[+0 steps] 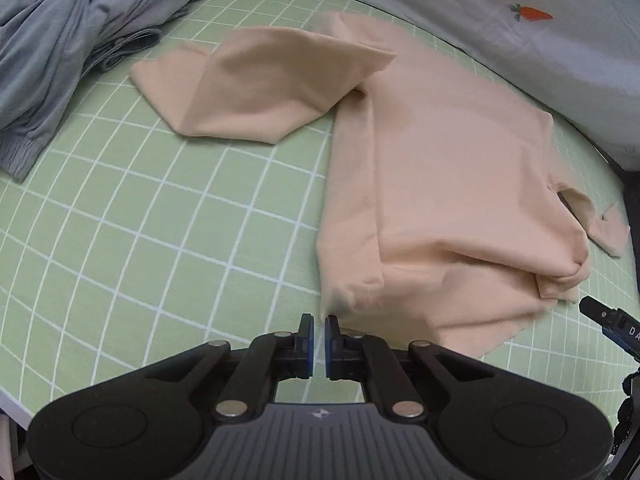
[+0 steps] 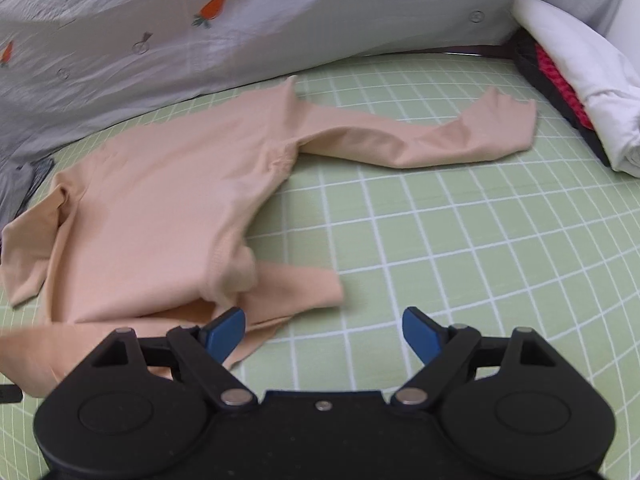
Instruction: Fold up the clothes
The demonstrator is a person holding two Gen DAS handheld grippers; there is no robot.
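Left claw clenched on the near hem corner of the peach shirt. The shirt spreads ahead and right of it on a green grid sheet, one sleeve folded ahead-left. Grey clothes heaped far left. Right claw released, jaws wide, hovering just right of the shirt's edge; white roll far right.

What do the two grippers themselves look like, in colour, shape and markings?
Both are black plastic. The left gripper has a ribbed grey-black body with a small pale logo, two round bulges at the sides, linkage arms with silver pivot pins, and blue pads. The right gripper has the same shape, with a smooth body and blue pads. No sleeves show.
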